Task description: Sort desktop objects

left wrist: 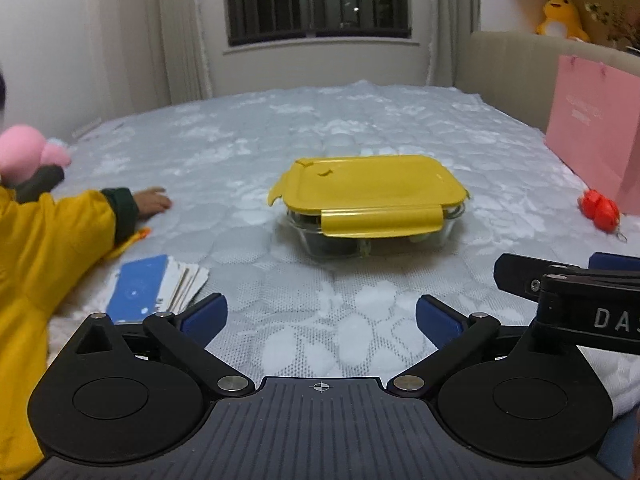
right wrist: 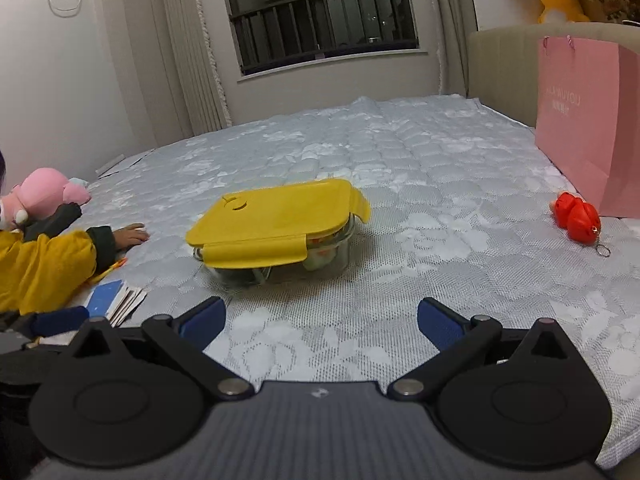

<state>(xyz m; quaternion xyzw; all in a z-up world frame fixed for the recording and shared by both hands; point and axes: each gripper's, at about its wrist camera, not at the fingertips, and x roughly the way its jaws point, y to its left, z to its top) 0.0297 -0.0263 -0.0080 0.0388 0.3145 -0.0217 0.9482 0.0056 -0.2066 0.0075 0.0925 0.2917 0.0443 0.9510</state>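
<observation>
Both claws hang spread and empty over the bed [right wrist: 400, 152], likely lining up a first pick. Straight ahead of the left claw [left wrist: 320, 316] sits the glass box [left wrist: 372, 236]; its yellow lid [left wrist: 368, 188] rests unlatched, contents blurred. From the right claw [right wrist: 320, 316] it lies ahead-left, with the red toy [right wrist: 576, 216] far right.

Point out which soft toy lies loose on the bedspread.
The small red-orange toy with a keyring, lying beside the pink paper bag. The pink plush is carried; the yellow duck plush sits above the headboard.
</observation>
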